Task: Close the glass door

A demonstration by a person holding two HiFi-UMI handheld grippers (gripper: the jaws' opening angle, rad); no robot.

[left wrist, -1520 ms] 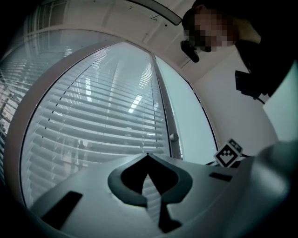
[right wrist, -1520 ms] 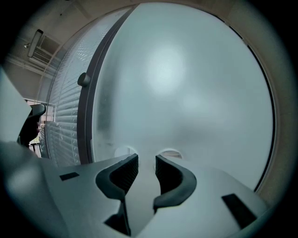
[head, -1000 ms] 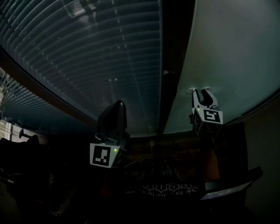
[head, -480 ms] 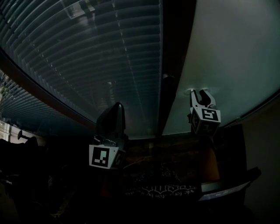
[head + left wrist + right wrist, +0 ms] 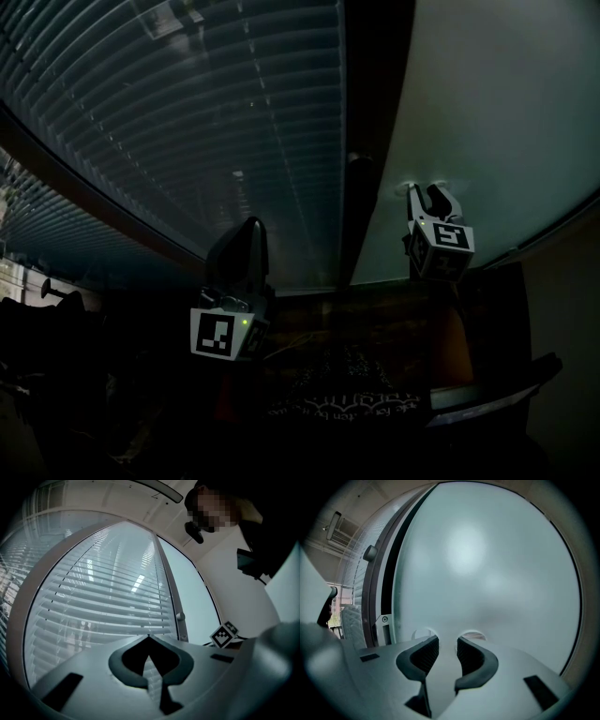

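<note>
Though the head view's lower part is too dark to make out, square black-and-white markers show on both gripper cubes. The frosted glass door [image 5: 487, 112] stands upright at right, long edge beside the dark frame post [image 5: 370, 141]. Right gripper [image 5: 427, 194] jaws are slightly spread with tips at the pane and nothing between. Left gripper [image 5: 251, 227] jaws are pressed together, empty, facing the slatted blinds [image 5: 187, 112].
</note>
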